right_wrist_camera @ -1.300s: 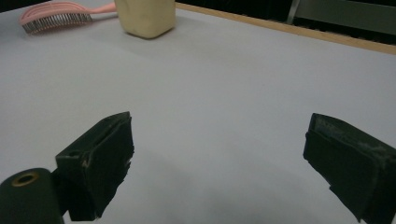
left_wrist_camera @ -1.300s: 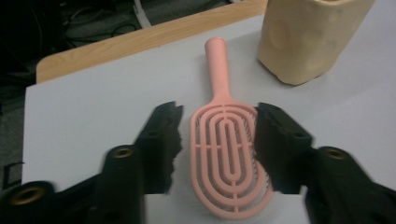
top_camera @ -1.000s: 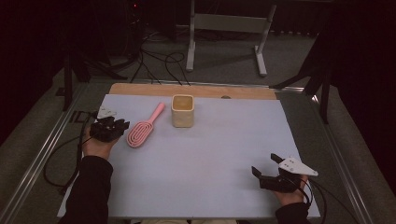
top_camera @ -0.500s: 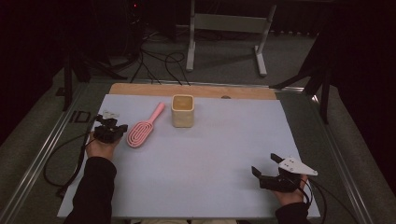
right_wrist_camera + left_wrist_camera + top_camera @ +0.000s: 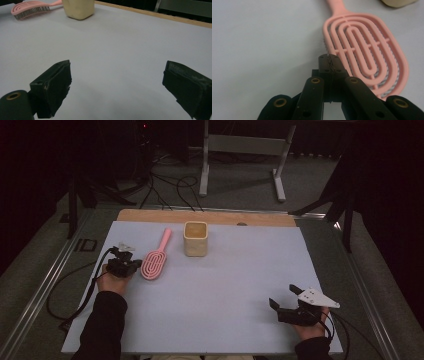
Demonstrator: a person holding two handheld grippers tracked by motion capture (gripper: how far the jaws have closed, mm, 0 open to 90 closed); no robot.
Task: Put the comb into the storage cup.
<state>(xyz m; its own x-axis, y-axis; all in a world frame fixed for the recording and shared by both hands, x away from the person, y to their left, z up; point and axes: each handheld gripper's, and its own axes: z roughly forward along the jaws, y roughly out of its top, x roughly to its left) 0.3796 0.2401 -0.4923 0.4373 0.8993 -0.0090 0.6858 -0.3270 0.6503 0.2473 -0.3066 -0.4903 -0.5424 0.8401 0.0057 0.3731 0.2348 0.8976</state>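
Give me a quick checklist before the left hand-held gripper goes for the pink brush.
1. Left hand-held gripper jaws open for a grasp: not ok, they are shut with nothing between them.
2. Pink brush lying flat on the mat, apart from the cup: ok.
3. Left gripper tips next to the brush head's edge: ok.
4. Tips touching the brush: cannot tell.
5. Right hand-held gripper open, empty and far from the brush: ok.
6. Brush handle free of obstruction: ok.

Pink slotted hairbrush lies bristles-down, handle angled toward the yellow cup
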